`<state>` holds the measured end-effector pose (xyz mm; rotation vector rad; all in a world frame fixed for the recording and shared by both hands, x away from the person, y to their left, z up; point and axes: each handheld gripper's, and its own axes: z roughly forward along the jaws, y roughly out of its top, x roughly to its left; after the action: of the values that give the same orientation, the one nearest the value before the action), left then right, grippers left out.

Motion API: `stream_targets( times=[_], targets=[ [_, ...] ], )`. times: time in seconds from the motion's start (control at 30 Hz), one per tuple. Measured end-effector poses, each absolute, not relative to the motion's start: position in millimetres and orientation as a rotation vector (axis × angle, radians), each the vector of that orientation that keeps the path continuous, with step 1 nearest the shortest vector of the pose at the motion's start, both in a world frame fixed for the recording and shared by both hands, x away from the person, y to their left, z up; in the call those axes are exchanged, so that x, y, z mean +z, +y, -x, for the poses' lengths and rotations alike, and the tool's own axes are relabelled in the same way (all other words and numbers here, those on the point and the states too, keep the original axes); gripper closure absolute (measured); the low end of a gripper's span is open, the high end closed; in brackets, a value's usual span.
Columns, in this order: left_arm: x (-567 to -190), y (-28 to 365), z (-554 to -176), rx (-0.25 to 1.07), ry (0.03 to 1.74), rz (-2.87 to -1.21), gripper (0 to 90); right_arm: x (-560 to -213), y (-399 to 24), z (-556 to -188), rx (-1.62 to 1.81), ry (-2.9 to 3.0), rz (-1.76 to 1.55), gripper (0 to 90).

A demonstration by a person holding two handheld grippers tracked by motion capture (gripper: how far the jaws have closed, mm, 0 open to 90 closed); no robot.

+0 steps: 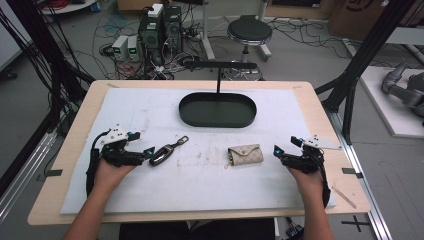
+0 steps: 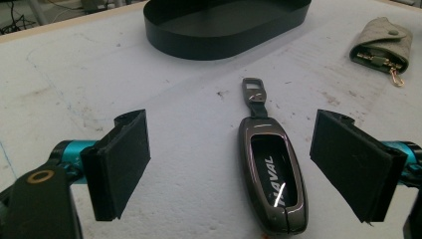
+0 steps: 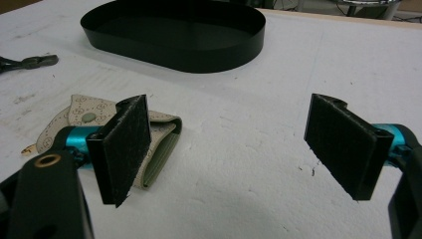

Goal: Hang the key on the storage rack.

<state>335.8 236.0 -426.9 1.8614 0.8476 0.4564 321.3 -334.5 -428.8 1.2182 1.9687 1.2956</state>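
Here, the black tray (image 1: 217, 110) sits at the far middle of the white mat (image 1: 150, 195), and everything else lies on the person's side of it. The car key (image 2: 272, 179) lies flat on the mat, nearer than the tray and off toward its left end, with its metal loop pointing back at the tray. The left gripper (image 1: 148, 153) is right at the key. Its jaws are wide open with the key lying between them, closer to one pad, and no pad touches it yet, so it holds nothing.

The beige key pouch (image 1: 245, 154) lies nearer than the tray too, below its right end. The right gripper (image 1: 276, 151) waits just beside the pouch, also wide open and empty.

What could go wrong? The key is smooth and shiny, so it may slip out when the pads squeeze. It also sits off to one side, so one pad could hit it first and push it away. If the gripper comes down too low, the pads may dig into the soft mat.
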Motion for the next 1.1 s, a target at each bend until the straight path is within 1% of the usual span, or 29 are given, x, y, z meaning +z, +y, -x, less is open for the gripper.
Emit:
stream_targets(
  times=[0.23,0.57,0.7,0.87,0.9,1.1],
  targets=[
    [-427,236,-336,0.460,0.856,-1.868,15.8,-431,-336,-324,1.283,1.974,-1.224,18.9],
    [-428,232,-338,0.427,0.845,-1.876,15.8,-431,-332,-323,1.279,1.998,-1.218,18.9],
    [-424,222,-344,0.434,0.814,-1.908,15.8,-432,-331,-325,1.280,2.005,-1.217,18.9],
    [-420,212,-351,0.432,0.817,-1.921,15.8,-433,-334,-325,1.285,2.004,-1.223,18.9],
    [-421,205,-357,0.423,0.810,-1.955,15.8,-433,-336,-325,1.287,2.002,-1.227,18.9],
    [-426,187,-369,0.385,0.803,-2.006,15.8,-434,-338,-326,1.297,1.986,-1.259,18.9]
  ],
)
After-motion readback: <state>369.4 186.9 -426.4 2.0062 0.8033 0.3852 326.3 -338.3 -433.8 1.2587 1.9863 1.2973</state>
